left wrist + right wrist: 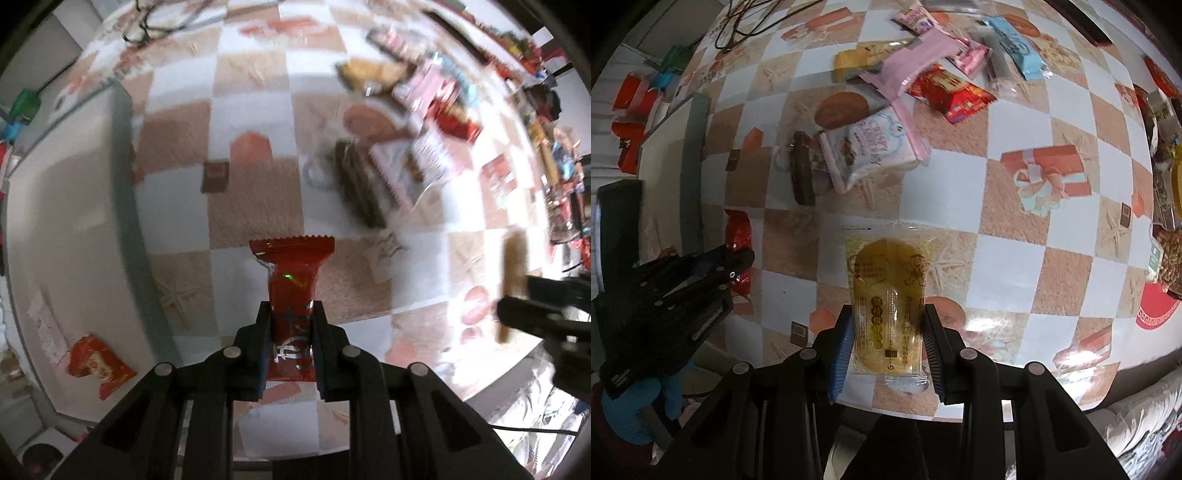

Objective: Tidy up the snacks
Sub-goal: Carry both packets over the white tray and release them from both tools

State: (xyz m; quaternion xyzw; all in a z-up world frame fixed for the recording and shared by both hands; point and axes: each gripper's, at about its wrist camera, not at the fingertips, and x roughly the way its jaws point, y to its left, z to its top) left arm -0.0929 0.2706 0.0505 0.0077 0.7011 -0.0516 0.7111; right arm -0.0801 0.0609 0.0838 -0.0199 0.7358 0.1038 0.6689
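My left gripper (291, 310) points down over the checkered tablecloth (255, 206), shut on a red snack packet (291, 266) that sticks out past its fingertips. My right gripper (889, 314) is shut on a clear packet holding a yellow round cracker (886, 266). In the right wrist view, the left gripper (740, 266) and its red packet (738, 236) show at the left. Seen from the left wrist, the right gripper (517, 299) sits at the right edge, its packet (513, 266) edge-on. A white bin (66, 221) at the left holds another red packet (96, 365).
A pile of mixed snack packets (886, 92) lies at the far middle of the table, with a dark chocolate bar (801, 173) at its near left. Cables (738, 26) trail at the far left corner. More packets (1167, 147) crowd the right edge.
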